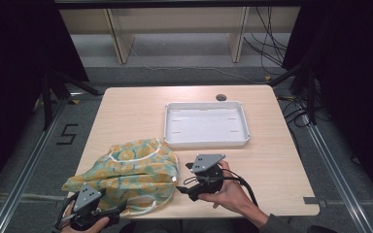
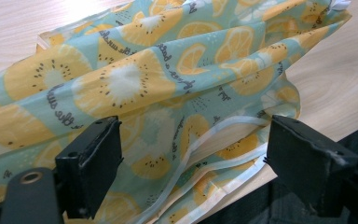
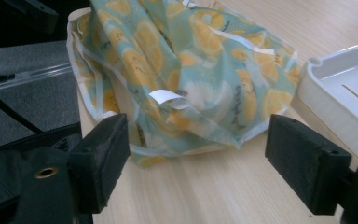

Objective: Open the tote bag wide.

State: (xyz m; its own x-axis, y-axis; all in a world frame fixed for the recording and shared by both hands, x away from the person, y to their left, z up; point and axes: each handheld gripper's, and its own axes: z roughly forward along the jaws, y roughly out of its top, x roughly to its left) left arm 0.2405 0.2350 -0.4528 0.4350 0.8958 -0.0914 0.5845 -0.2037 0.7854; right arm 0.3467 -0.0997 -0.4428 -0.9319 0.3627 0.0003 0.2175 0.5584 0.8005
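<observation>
Nearest the high camera, at the bottom edge, two hands each hold a gripper. On the left, the left gripper (image 1: 108, 212) sits at the near left corner of the wooden surface (image 1: 126, 109), its tip at the near edge of a crumpled cloth bag (image 1: 126, 172) printed with yellow citrus slices on pale teal. On the right, the right gripper (image 1: 183, 178) is held in a hand (image 1: 228, 194) just beside the bag's right edge, pointing left toward it. Behind them, a white tray (image 1: 206, 141) lies flat on the far half of the surface, apart from the bag. From this height I cannot tell how either pair of fingers stands.

Left gripper view: both black fingers (image 2: 93, 163) rise from the bottom, spread wide. Between them lies the near hem of the bag (image 2: 168, 88), with its white trim running along the edge of the surface (image 2: 335, 84). Neither finger presses the fabric.

Right gripper view: the fingers (image 3: 100, 161) are likewise spread wide, with bare surface (image 3: 205, 191) between them. The bag (image 3: 191, 70) lies heaped just beyond the fingertips, a small white label showing on its side. A corner of the tray (image 3: 340, 93) sits to the right, close to the bag.
</observation>
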